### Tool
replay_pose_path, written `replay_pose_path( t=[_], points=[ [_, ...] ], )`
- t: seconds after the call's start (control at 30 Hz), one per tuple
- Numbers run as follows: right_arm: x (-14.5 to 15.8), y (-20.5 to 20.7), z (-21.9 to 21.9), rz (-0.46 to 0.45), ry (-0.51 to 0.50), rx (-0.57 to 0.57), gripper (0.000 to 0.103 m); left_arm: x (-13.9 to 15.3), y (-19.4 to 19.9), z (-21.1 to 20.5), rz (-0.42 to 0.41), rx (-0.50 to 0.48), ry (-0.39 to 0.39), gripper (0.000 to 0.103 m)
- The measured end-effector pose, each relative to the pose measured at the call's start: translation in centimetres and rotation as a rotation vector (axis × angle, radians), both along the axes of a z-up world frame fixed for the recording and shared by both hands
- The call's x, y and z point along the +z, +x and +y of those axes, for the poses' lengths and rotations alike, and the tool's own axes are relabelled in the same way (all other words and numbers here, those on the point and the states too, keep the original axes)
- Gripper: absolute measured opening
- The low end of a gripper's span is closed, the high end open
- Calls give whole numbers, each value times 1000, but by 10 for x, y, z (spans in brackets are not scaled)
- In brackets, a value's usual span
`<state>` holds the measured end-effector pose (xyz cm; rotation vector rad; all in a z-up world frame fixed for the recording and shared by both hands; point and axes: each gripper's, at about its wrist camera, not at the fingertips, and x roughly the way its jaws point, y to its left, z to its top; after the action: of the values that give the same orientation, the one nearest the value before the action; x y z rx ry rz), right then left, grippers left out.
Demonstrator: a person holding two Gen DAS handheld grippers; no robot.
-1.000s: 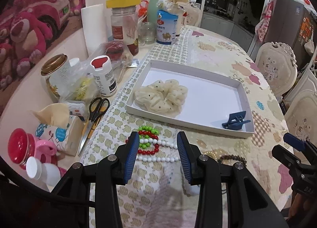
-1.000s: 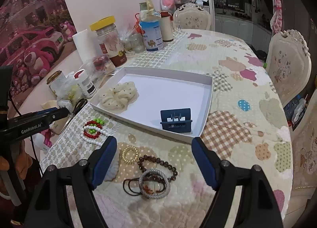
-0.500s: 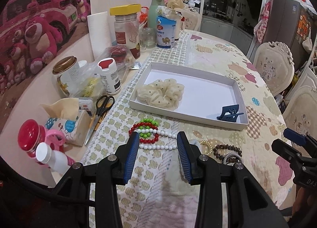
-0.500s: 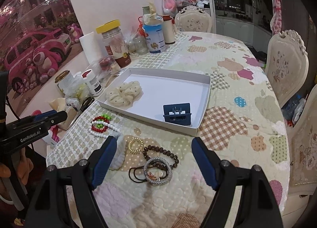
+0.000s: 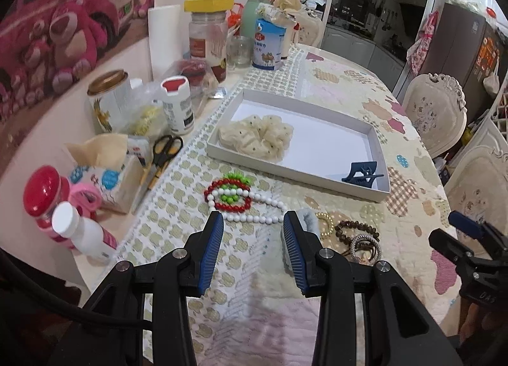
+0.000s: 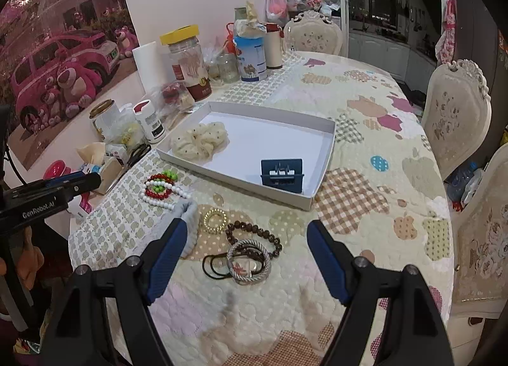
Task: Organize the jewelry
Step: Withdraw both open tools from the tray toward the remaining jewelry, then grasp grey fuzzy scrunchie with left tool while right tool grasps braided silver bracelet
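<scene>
A white tray [image 5: 379, 150] [image 6: 328, 143] holds a cream scrunchie [image 5: 257, 137] [image 6: 200, 140] and a blue hair claw [image 5: 363, 172] [image 6: 282, 175]. On the cloth in front lie red, green and white bead strings [image 5: 236, 196] [image 6: 158, 188], a grey scrunchie [image 6: 190, 229], a gold ring tie [image 6: 215, 220], a brown bead bracelet [image 6: 254, 232] and hair ties [image 6: 244, 262]. My left gripper [image 5: 253, 248] is open and empty, near the white beads. My right gripper [image 6: 244, 254] is wide open and empty, above the hair ties.
Jars, bottles, a tissue box [image 5: 104, 172] and scissors [image 5: 162, 156] crowd the table's left side. Chairs [image 6: 454, 111] stand at the right edge. The table's front edge is just below both grippers.
Both grippers have drawn back and up from the table, so more of the cloth and jewelry shows. Nothing was taken hold of; the objects have not moved.
</scene>
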<state>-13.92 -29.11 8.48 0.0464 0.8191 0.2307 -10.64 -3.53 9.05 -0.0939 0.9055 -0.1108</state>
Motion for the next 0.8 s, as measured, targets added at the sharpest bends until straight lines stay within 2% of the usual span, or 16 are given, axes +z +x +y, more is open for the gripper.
replay_pose_path(
  t=[0.13,0.4,0.57,0.8],
  points=[
    [-10,-3,-3,26,3,5,81,-10,0,2,46,-8,-37,38],
    [-52,-10,-8,114,-4,12,80,-34,6,-8,146,-48,-102,38],
    [-75,-4,-11,156,0,-5,65,-48,16,-21,209,-77,-141,38],
    [-97,18,-13,192,20,-26,48,-66,32,-37,264,-124,-139,38]
  ],
)
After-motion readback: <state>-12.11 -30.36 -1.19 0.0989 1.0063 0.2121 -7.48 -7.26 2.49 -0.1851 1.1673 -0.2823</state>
